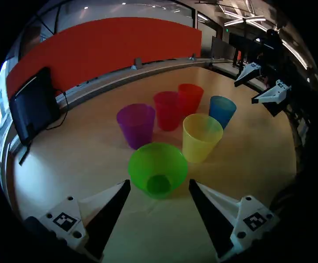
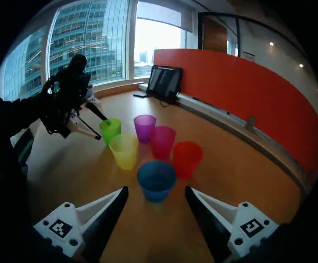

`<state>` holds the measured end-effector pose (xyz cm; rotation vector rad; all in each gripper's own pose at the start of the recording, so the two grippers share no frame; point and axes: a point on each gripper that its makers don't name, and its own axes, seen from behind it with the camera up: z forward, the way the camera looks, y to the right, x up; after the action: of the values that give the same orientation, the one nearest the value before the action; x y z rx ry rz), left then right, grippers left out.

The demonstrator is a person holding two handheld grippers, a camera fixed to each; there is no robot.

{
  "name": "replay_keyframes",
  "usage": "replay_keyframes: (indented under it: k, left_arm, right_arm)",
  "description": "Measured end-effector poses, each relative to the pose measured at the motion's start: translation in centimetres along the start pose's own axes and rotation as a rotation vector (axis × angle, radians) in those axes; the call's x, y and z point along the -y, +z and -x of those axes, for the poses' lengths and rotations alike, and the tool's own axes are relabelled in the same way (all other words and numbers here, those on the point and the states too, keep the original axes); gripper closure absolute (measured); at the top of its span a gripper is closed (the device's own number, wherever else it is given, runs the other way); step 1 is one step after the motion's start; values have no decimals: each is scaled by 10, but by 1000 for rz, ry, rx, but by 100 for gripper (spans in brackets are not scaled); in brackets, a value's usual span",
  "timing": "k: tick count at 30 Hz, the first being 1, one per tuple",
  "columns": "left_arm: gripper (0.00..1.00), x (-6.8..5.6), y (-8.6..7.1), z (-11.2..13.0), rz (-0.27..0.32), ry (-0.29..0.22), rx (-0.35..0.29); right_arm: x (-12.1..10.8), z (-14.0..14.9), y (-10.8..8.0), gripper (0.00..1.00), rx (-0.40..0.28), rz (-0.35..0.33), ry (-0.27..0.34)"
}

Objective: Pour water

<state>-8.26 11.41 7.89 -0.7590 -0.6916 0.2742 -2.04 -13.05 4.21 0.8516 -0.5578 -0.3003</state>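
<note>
Okay, our left tongs [image 1: 159,181] and right tongs [image 2: 155,188] gape empty; green cup [image 1: 158,168], just beside the yellow cup [image 1: 201,136], looks light, slick, so pinch mid-wall.

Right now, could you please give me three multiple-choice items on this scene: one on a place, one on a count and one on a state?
1. Which cup stands directly in front of the left gripper?
A. the yellow cup
B. the green cup
C. the purple cup

2. How many cups stand on the table?
A. six
B. four
C. eight

3. How is the right gripper?
A. shut on a cup
B. shut on nothing
C. open, holding nothing

Answers:
1 B: in the left gripper view the green cup sits just ahead of the two fingertips, nearer than any other cup.
2 A: six cups, each of a different colour, can be counted in either view.
3 C: in the right gripper view its fingers stand wide apart, with the blue cup ahead of them and untouched.
</note>
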Motion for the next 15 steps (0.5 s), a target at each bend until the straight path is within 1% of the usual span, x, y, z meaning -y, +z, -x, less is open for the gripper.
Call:
replay_keyframes:
  k: [6, 12, 15]
  left_arm:
    - [1, 0, 11, -6, 4, 9, 2]
    - [1, 2, 16, -11, -1, -1, -4]
    - [0, 1, 16, -12, -4, 6, -11]
  right_arm:
    - [0, -2, 2, 0, -1, -1, -2]
    - [-2, -3, 2, 0, -4, 1, -3]
    - [-4, -2, 1, 0, -4, 4, -1]
